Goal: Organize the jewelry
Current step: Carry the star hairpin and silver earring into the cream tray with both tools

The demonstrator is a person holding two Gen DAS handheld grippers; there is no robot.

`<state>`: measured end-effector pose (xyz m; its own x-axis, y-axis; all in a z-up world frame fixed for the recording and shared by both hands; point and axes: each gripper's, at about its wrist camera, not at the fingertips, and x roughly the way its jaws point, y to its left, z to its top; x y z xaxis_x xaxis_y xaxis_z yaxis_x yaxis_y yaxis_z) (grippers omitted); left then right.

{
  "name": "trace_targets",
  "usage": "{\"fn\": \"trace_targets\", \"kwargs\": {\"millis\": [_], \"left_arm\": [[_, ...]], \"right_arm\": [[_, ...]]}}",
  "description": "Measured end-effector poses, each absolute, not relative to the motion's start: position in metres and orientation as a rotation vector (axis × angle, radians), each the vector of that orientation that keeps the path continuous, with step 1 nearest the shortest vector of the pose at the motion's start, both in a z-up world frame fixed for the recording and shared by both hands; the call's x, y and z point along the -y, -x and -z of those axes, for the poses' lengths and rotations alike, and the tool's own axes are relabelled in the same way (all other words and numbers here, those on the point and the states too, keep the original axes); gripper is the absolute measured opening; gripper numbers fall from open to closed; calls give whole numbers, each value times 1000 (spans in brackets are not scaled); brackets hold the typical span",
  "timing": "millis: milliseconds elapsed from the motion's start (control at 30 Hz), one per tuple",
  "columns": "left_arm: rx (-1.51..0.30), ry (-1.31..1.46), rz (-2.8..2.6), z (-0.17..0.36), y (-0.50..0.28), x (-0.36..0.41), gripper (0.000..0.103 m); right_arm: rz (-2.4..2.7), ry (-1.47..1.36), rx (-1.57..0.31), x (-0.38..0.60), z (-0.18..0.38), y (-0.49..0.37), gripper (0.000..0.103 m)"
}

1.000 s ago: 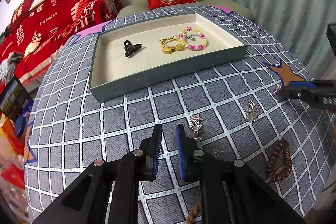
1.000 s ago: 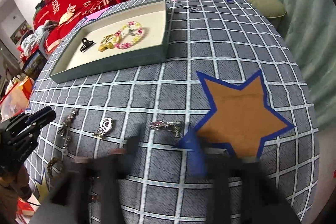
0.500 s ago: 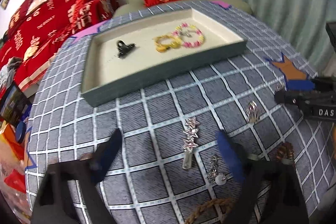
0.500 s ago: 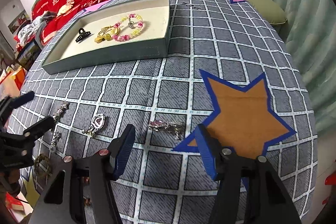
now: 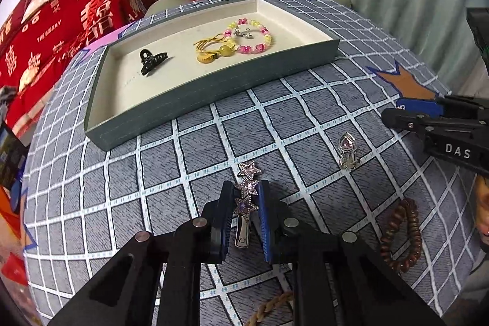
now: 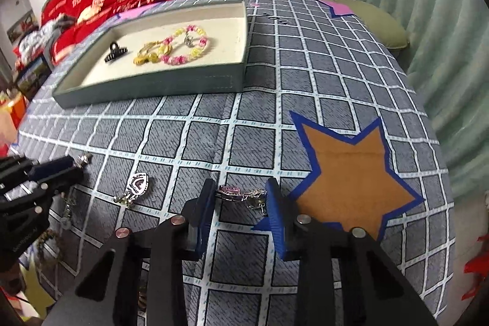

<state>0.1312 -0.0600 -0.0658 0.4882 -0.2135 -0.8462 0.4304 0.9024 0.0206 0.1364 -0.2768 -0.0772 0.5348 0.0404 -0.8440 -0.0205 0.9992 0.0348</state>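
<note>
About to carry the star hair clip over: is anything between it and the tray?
Nothing visible. The star hair clip sits between the left tool's fingers, and only bare tablecloth lies before the tray's near wall, which it must clear.

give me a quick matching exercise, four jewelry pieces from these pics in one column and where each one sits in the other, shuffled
Things:
1. black claw clip
2. star hair clip
3. pink gem clip
4. brown coil hair tie

Places:
A. between the jaws of the right gripper, beside the orange star patch
B. in the tray, left of the yellow piece
C. loose on the checked cloth, right of the left gripper
D. between the jaws of the left gripper

Pairs: 1-B, 2-D, 3-A, 4-C
</note>
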Motion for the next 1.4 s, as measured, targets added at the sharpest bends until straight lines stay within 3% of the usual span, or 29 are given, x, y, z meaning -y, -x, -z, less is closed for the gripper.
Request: {"fn": "trace_targets", "kwargs": {"millis": [400, 767, 1033, 1233, 1400], "left_arm": [[-871, -161, 351, 16, -127, 35, 26], [-721, -108, 286, -67, -151, 16, 26], [-671, -73, 220, -93, -189, 1, 26], [-653, -53, 183, -96, -225, -1, 26], [-726, -43, 171, -59, -255, 7, 26]], "right_arm": [[-98, -186, -938, 303, 32, -130, 36], [-220, -226, -819, 292, -58, -154, 36], [-272, -220, -755, 276, -111, -200, 36], [-284, -216, -766, 261, -117, -245, 36], [-282, -198, -828, 248, -80, -279, 36]]}}
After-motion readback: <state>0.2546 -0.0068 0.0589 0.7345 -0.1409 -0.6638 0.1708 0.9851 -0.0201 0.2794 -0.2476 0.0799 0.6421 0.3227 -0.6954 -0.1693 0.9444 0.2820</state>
